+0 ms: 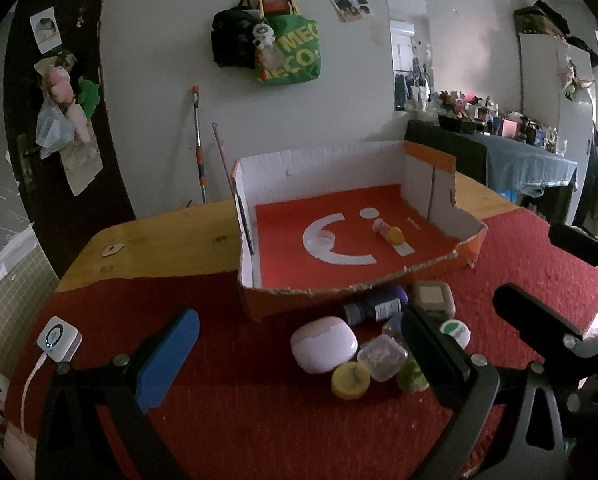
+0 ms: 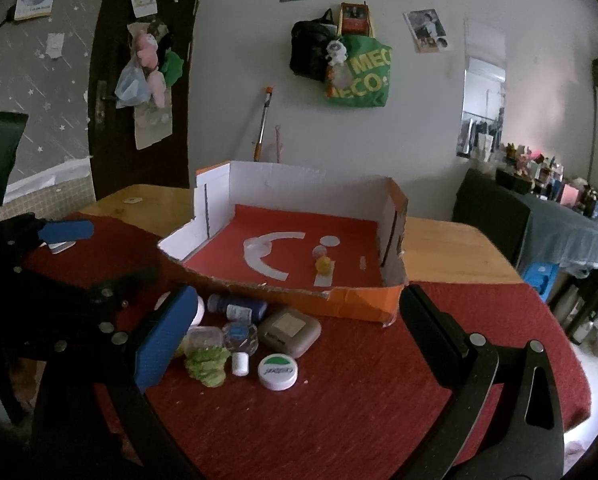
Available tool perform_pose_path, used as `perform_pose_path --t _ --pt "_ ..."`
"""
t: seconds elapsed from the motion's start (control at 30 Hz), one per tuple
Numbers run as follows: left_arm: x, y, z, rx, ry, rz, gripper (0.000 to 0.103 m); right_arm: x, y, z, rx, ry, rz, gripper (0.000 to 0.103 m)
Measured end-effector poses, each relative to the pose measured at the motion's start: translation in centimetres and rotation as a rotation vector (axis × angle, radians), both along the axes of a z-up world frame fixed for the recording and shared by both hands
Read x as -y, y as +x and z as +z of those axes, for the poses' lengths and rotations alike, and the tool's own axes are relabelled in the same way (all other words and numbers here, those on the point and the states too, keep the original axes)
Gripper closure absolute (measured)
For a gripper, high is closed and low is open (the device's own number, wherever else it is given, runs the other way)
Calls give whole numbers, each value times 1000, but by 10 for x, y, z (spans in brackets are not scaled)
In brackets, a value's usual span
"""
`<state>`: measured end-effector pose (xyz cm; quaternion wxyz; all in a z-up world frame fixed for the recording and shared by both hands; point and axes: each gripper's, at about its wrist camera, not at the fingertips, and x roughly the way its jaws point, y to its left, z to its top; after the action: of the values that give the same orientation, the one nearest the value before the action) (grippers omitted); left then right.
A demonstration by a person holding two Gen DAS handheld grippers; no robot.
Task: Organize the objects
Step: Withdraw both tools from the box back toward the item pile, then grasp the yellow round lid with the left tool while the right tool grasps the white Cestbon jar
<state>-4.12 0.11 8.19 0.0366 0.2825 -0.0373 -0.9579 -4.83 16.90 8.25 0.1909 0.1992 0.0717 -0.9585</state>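
An open orange cardboard box [image 1: 259, 304] [image 2: 363, 304] with a red floor stands on the red cloth; a small yellow-capped item [image 1: 391, 234] [image 2: 323, 265] lies inside. In front of it sits a cluster: a pink-white case [image 1: 323, 344], a dark blue bottle [image 1: 373, 308] [image 2: 237, 307], a tan case [image 1: 433, 296] [image 2: 289, 330], a white green-labelled jar [image 1: 455, 330] [image 2: 278, 371], a yellow lid [image 1: 350, 379], a clear small box [image 1: 382, 356] and a green crinkled piece [image 2: 207, 366]. My left gripper [image 1: 295, 356] is open above the cluster. My right gripper [image 2: 295, 344] is open and empty over it.
A white charger cube [image 1: 57, 338] with a cable lies at the cloth's left. The wooden table [image 1: 171, 240] shows behind the cloth. Bags hang on the wall [image 1: 267, 46]. A cluttered side table [image 2: 559, 216] stands at the right.
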Motion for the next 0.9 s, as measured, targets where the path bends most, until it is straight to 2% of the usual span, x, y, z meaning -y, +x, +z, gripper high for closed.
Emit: perform_pose_path --t 0.33,0.73,0.8,0.9 --pt "2 3 -23 58 27 -22 0 1 3 -21 60 20 1 2" --pt "4 -4 -45 122 63 -27 1 -8 -14 -41 187 2 0 32" --pt "4 -7 -49 134 68 -29 4 -8 -17 -46 213 4 4 38" --pt "5 -10 -53 152 75 -34 10 -7 -22 -54 246 11 10 42"
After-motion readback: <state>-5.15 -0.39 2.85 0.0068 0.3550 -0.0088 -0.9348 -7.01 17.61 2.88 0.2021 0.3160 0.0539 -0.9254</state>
